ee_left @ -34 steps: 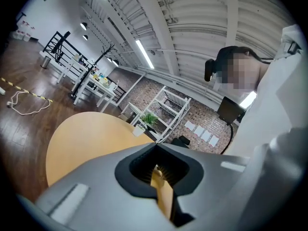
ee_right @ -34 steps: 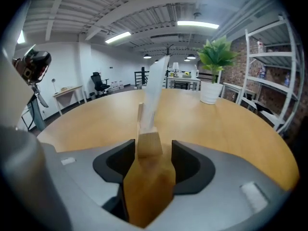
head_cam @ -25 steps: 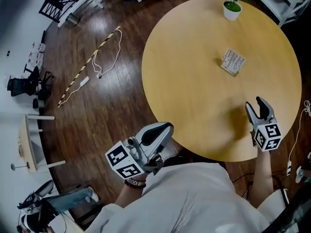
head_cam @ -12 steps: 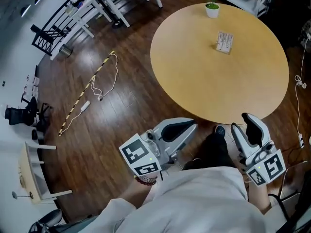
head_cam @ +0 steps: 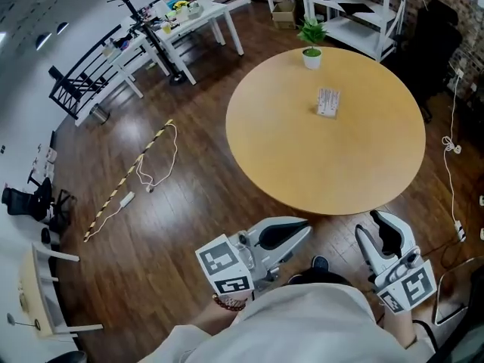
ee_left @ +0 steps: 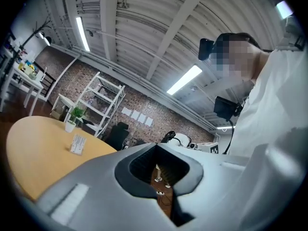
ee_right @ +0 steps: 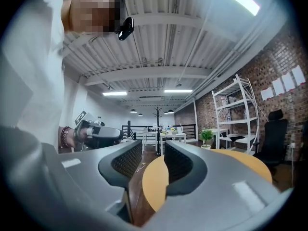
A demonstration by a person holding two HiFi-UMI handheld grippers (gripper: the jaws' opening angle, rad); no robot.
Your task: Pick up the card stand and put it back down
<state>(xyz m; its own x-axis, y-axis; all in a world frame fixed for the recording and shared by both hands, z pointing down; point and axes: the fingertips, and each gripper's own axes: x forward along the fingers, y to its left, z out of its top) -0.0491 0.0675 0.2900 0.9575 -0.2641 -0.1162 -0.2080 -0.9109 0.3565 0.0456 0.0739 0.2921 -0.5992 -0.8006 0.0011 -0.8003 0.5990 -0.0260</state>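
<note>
**Card stand on the tabletop, both hand-held grippers low at the near edge**

At far left, dark wood planks make up the glossy floor (head_cam: 189,225), with a yellow-and-black striped bar (head_cam: 128,181) lying on it at a slant. The left hand-held gripper (head_cam: 304,227) is a smooth grey-white shell with a black-and-white marker cube (head_cam: 224,265) at its rear. It is held low over the floor, just short of the tabletop's near edge, lying almost level and pointing right. Its own view shows the jaw tips together around a dark ribbed hollow, with nothing in it.

The round tabletop (head_cam: 302,157) is matte, pale yellow wood. The card stand (head_cam: 327,102) stands on it right of centre toward the far side, well apart from both grippers. It is a small, pale rectangle with print too fine to read. Beyond it, near the far rim, sits a potted plant (head_cam: 311,48) in a white pot.

The right hand-held gripper (head_cam: 373,227) is held below the tabletop's near right edge, pointing up and away from the person's white shirt (head_cam: 302,324). Its jaws are apart and closing, their ribbed black pads (ee_right: 127,160) framing only floor and the tabletop's rim.

The card stand appears in the head view and the left gripper view. The right gripper view alone shows the wrist behind the left gripper, wearing a beaded bracelet (ee_right: 63,136).
</note>
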